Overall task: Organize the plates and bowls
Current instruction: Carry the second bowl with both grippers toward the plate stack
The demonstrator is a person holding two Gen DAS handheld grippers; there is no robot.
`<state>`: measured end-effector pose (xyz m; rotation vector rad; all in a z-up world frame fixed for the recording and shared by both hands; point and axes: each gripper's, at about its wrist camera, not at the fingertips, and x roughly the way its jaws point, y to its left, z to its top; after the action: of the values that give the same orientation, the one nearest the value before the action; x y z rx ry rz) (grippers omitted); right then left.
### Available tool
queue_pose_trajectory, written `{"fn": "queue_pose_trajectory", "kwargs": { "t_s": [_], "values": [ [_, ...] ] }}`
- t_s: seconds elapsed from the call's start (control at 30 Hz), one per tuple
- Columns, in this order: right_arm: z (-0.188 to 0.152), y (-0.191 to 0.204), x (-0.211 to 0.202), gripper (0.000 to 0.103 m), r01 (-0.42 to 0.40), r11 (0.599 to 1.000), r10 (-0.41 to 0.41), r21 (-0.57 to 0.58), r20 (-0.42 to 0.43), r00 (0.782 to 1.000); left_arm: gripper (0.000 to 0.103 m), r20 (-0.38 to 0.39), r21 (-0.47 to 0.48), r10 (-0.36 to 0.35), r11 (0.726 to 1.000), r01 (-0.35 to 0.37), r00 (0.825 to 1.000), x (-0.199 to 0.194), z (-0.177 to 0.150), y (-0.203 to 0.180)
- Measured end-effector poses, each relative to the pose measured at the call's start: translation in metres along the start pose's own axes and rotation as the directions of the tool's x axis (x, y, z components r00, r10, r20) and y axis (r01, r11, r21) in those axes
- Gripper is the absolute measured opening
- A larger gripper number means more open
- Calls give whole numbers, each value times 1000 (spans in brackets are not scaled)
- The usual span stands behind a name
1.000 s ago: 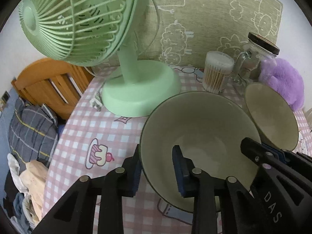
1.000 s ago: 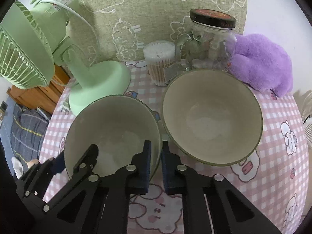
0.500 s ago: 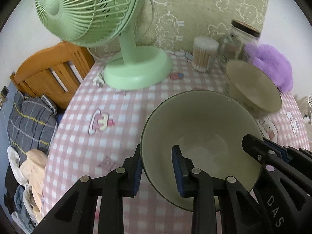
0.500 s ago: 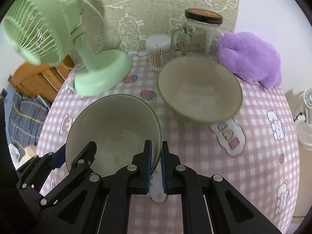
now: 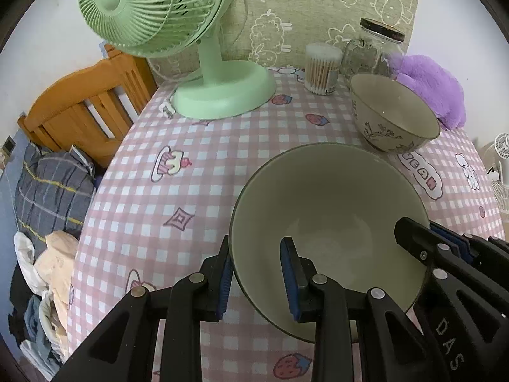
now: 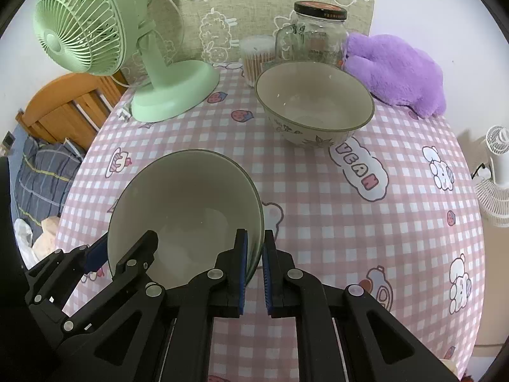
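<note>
Both grippers on the same bowl (image 5: 327,210), one per side, bowl up off the tablecloth (image 5: 197,191) at the near end of the table

Left gripper (image 5: 257,275): jaws straddle the left rim, one blue pad outside the wall, one inside. Gap is moderate and wider than the rim; can't tell whether the pads are actually pressing. Right gripper (image 6: 254,269): jaws narrow, pinching the right rim, wall sandwiched between the two blue pads

Held bowl: deep, round, pale cream-green glaze inside, thin dark rim line, nothing in it (faint whitish patch at the bottom, looks like reflection). Outside not visible in either view. Tilted a bit in the right wrist view

Second bowl (image 6: 315,102) sits upright on the cloth at the far right, well apart from the held one. Same cream interior and dark rim, grey-brown floral print on the outside wall, nothing in it

Behind it: cotton swab tub (image 5: 321,68), glass jar (image 6: 318,36) with dark lid, purple plush (image 6: 397,73) just beside its right edge. Green desk fan (image 5: 191,41) at far left of the table, wooden bed frame (image 5: 86,111) beyond the edge
</note>
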<state>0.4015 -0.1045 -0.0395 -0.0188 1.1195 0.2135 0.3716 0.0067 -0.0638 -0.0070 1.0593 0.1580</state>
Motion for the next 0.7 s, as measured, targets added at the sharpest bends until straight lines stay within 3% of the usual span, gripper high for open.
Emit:
{"fn": "queue_pose_trajectory", "kwargs": {
  "t_s": [0.27,0.4,0.7],
  "values": [
    [12,-6,14,14,29,1000,-29,4,-9,1000,29,22,3,22,1000,-22,1000,7,14,1],
    [19,-6,17,15,8,1000,-8,-6,17,1000,24,28,6,6,1000,-6,1000,8,19,-1],
    [20,-3,13,15,4,1000,-3,-23,34,999,23,12,1,11,1000,-11,1000,5,16,-1]
  ]
}}
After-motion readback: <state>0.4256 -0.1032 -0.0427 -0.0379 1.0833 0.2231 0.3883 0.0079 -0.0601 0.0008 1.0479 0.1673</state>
